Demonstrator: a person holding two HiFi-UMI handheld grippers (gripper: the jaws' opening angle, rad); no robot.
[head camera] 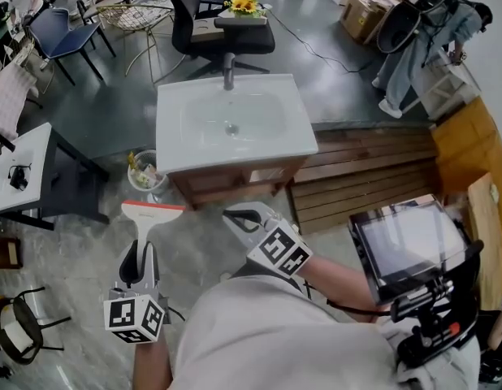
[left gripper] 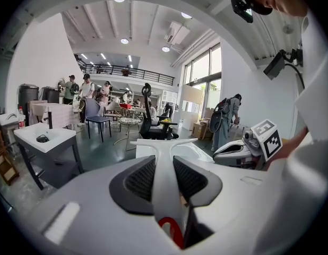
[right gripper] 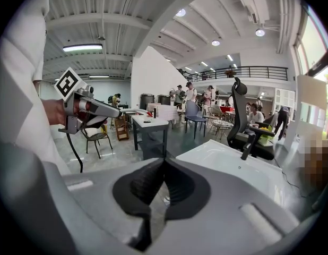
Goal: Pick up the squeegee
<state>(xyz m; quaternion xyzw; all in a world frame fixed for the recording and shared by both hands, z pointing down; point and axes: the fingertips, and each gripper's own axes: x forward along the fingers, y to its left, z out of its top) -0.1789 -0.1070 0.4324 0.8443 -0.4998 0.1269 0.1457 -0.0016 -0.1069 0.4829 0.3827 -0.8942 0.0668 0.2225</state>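
The squeegee (head camera: 151, 212) has a white handle and a wide head with an orange strip. It is held in the air in front of the white sink (head camera: 292, 140), head pointing at the basin. My left gripper (head camera: 142, 256) is shut on its handle. In the left gripper view the white handle (left gripper: 165, 163) runs forward between the black pads (left gripper: 140, 178) to the head. My right gripper (head camera: 241, 216) hovers just to the right of it with nothing in it. In the right gripper view its pads (right gripper: 148, 180) meet, so it is shut, and the left gripper (right gripper: 95, 108) shows at the left.
The sink stands on a wooden cabinet (head camera: 235, 184) with a faucet (head camera: 228, 71) at the back. A small bin (head camera: 144, 174) stands at its left corner. A white table (head camera: 19, 173) is at the left, wooden planks (head camera: 365, 169) at the right, an office chair (head camera: 210, 23) behind.
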